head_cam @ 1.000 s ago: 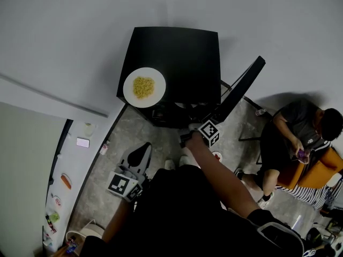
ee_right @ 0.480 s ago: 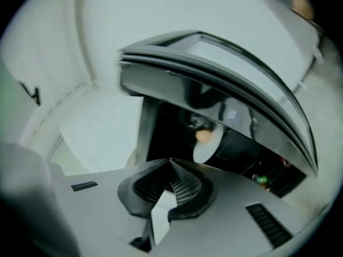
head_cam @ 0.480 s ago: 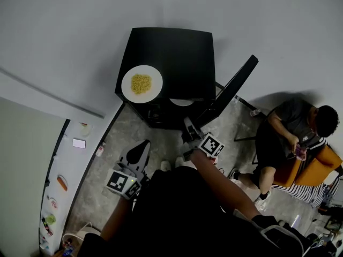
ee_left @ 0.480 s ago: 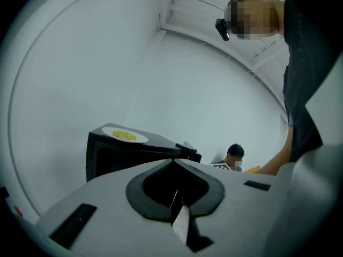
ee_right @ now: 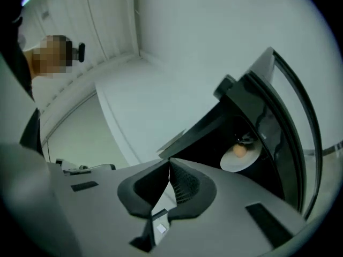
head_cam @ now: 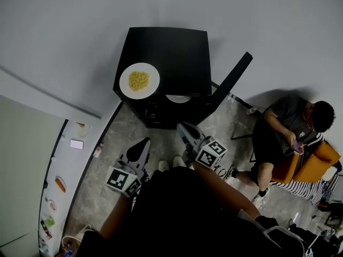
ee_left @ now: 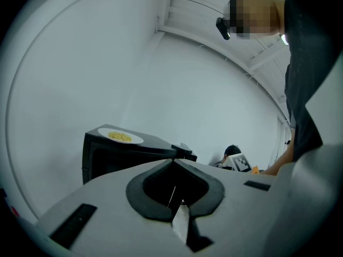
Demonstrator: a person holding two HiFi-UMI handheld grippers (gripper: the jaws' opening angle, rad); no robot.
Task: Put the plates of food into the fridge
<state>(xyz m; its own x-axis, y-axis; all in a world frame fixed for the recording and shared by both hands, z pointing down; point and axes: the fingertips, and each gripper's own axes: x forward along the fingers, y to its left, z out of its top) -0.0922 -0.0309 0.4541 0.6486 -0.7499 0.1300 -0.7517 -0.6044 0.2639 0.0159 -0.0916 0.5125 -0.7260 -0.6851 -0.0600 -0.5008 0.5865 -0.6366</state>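
While I hold both tongs short of the black mini fridge [head_cam: 177, 52], its door [head_cam: 231, 83] open, I list: left gripper [head_cam: 142, 146], jaws together, empty; right gripper [head_cam: 184, 129], jaws together, empty; plate of yellow food [head_cam: 154, 85] on the fridge top; second plate [ee_right: 233, 164] on a shelf inside.

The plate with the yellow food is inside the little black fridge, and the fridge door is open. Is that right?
Not quite. The plate with the yellow food sits on top of the little black fridge, not inside it. The head view shows it plainly. The fridge door is open, just as you said.
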